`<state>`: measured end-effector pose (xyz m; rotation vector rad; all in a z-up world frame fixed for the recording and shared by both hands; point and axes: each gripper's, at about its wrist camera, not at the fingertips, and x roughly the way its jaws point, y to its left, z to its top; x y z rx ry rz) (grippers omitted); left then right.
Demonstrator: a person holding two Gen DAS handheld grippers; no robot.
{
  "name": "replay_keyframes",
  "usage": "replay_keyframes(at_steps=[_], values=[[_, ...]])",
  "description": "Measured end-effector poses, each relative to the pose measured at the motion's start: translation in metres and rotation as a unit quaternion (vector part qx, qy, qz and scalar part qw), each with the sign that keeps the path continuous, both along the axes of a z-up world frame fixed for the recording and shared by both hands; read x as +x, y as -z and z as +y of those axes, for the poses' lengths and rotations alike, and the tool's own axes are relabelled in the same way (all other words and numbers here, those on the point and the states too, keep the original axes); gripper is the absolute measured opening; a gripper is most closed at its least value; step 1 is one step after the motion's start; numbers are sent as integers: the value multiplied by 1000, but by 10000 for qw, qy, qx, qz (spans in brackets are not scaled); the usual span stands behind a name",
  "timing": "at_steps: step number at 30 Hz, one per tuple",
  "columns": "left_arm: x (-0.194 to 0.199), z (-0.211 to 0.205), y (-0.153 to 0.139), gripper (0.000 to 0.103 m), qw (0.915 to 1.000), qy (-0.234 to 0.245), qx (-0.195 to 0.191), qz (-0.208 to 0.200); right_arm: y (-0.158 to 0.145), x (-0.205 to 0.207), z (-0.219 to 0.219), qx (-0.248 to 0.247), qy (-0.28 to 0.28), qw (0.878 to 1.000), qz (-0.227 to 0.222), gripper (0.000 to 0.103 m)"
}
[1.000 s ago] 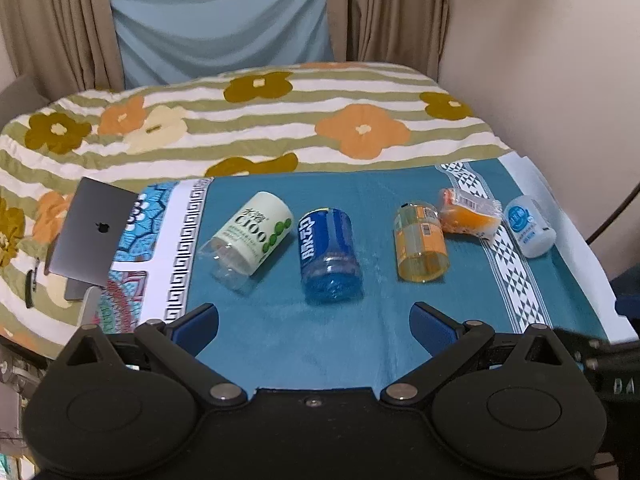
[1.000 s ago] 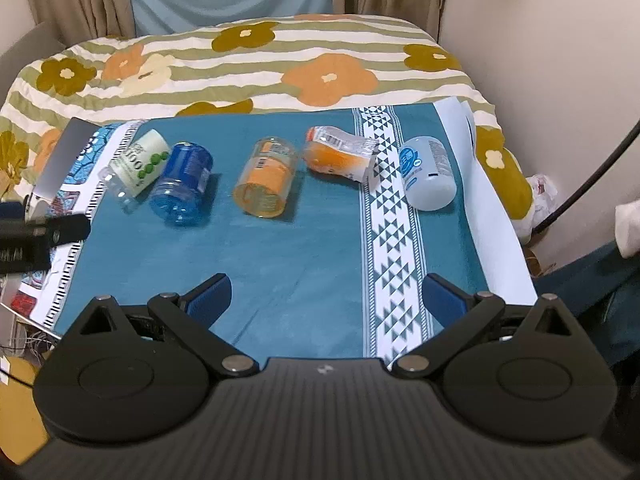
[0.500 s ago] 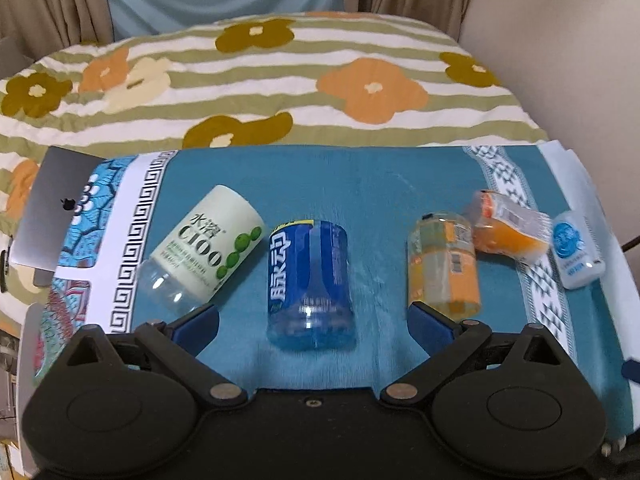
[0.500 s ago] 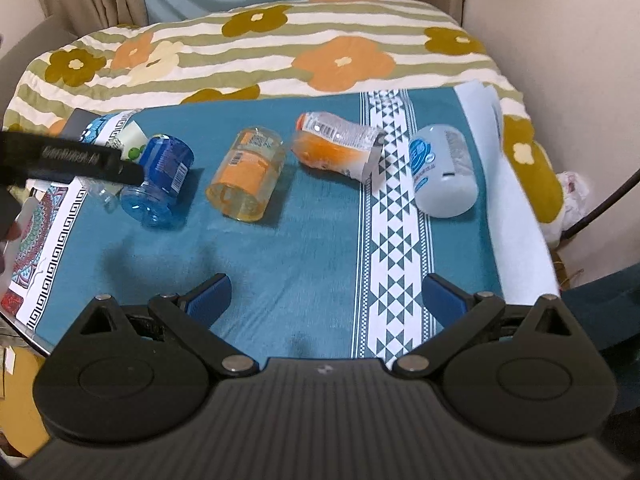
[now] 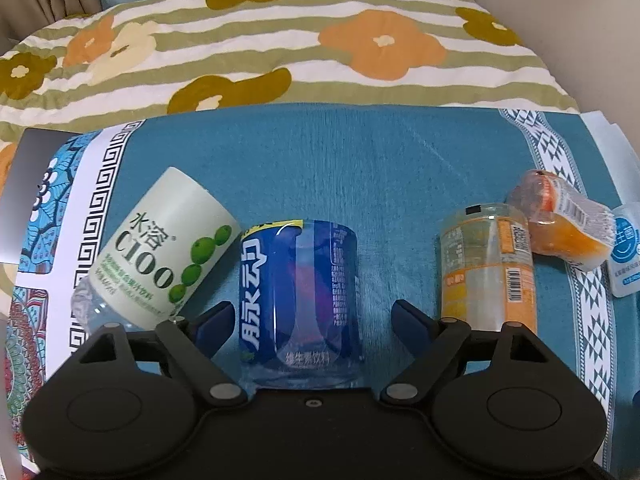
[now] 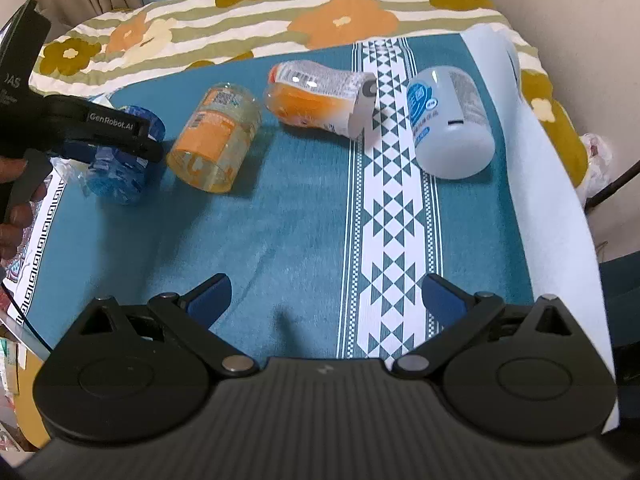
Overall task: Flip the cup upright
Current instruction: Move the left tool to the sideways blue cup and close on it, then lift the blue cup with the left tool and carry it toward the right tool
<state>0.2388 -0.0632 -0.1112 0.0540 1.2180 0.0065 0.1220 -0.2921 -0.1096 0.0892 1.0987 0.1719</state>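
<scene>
Five cut-down bottle cups lie on their sides in a row across a teal cloth spread on a bed with a flowered, striped cover. In the left wrist view, the left tongs are spread wide with the blue cup lying between the two blue pads, a gap of cloth showing on either side, so nothing is pinched; its open end faces the camera. Just to its left the white-and-green cup lies at a slant, its upper edge touching or nearly touching the blue cup. To the right, apart from the blue cup, lies the clear yellow cup, then the crumpled orange cup and, at the frame's edge, the pale blue-labelled cup. A grey laptop shows at the far left. From the right wrist view, the right tongs hang spread over bare cloth near the white triangle-patterned band, holding nothing, well apart from the cups; the person's left hand grips the other tool's black handle over the blue cup.
</scene>
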Motion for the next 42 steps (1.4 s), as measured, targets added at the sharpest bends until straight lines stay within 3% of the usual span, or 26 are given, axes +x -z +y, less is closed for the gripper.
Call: replay_keyframes(at_steps=[5,14,21,35,42], values=[[6,-1,8,69,9999,-27,6,132,6,2,0,51,-28,10000,81,103],[5,2,8,67,9999,7,-66,159,8,7,2,90,-65,9999,114,103],[-14,4,-8,67,9999,14,-121,94,1,5,5,138,-49,9999,34,103],[-106,13,-63,67,9961,-292,-721,-405,-34,-22,23,233,-89,9993,-264,103],[-137,23,-47,67,9956,-365,-798,-315,-40,-34,38,132,-107,9992,-363,103]])
